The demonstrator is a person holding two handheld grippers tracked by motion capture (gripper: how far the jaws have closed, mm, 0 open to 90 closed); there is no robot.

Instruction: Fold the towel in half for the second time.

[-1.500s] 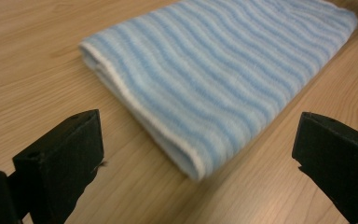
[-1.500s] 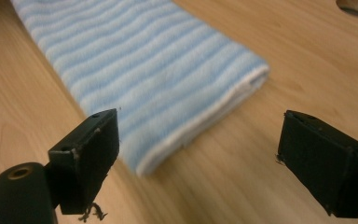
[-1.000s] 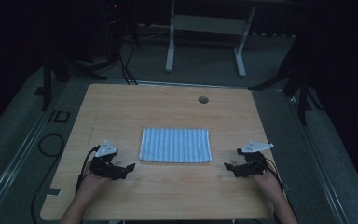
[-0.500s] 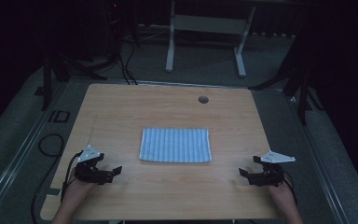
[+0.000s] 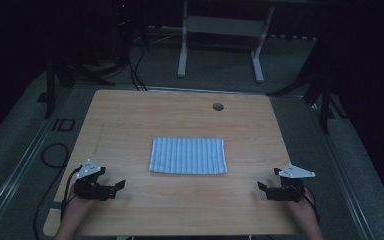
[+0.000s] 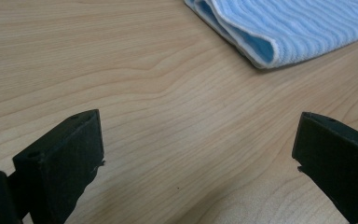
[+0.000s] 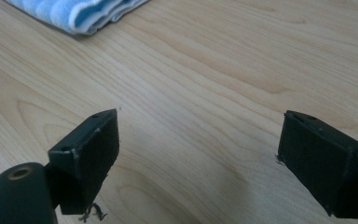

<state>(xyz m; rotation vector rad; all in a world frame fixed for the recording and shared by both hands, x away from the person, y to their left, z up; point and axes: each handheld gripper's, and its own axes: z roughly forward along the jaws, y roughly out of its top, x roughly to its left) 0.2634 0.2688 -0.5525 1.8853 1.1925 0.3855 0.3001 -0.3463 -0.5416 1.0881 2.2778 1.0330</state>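
High view showed a wooden table (image 5: 130, 120) under dim light, with a folded blue-and-white striped cloth (image 5: 188, 155) lying flat at its centre. Left gripper (image 5: 116, 186) sat at about 8 o'clock from the cloth, near the table's front-left corner, jaws spread apart with nothing between them. Right gripper (image 5: 264, 188) sat at about 4 o'clock from the cloth, near the front-right corner, jaws likewise apart and empty. Both were well clear of the cloth, with bare wood between. Each was held by a hand, left (image 5: 74, 214) and right (image 5: 300, 212), coming in from the bottom edge. Each gripper carried a grey three-cornered plate on top.

A small round hole (image 5: 218, 106) marked the table at 12 o'clock, near the far edge. Beyond the table stood a white frame (image 5: 219, 30) on the floor, with dark cables (image 5: 136, 65) trailing toward 11 o'clock. A cable loop (image 5: 53, 155) lay on the floor off the table's left side.

Left gripper view had the cloth's folded edge (image 6: 270, 32) at 1 o'clock, past open wood grain. Right gripper view had the cloth (image 7: 79, 11) at 11 o'clock, its layered edge showing. Nothing stood between either gripper and the cloth.
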